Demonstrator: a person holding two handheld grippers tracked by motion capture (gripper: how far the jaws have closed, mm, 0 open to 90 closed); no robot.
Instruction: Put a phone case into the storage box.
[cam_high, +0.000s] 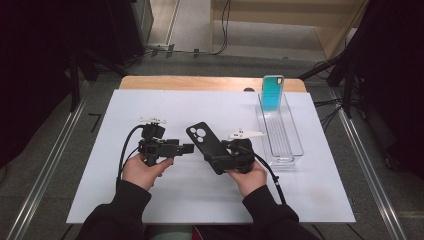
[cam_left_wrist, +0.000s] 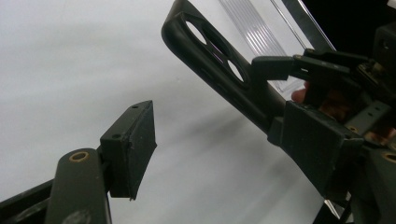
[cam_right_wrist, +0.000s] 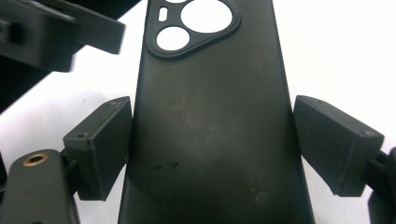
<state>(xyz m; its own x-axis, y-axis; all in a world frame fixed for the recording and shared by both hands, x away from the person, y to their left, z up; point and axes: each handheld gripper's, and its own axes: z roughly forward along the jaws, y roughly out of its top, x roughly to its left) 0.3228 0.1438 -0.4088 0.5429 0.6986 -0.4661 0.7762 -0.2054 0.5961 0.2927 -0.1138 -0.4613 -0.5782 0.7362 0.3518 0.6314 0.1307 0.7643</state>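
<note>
Your right hand-held gripper (cam_high: 223, 156) hides the black phone case's (cam_high: 205, 141) lower end; its right pad's contact is unclear.

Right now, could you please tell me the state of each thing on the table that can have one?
Black phone case: held off the table across its width, camera cutouts pointing away from the person.
Right gripper: jaws shut on the black phone case.
Left gripper: jaws open, nothing between them.
Teal phone case: standing upright at the far end of the clear tray.
Clear tray: otherwise empty.
</note>
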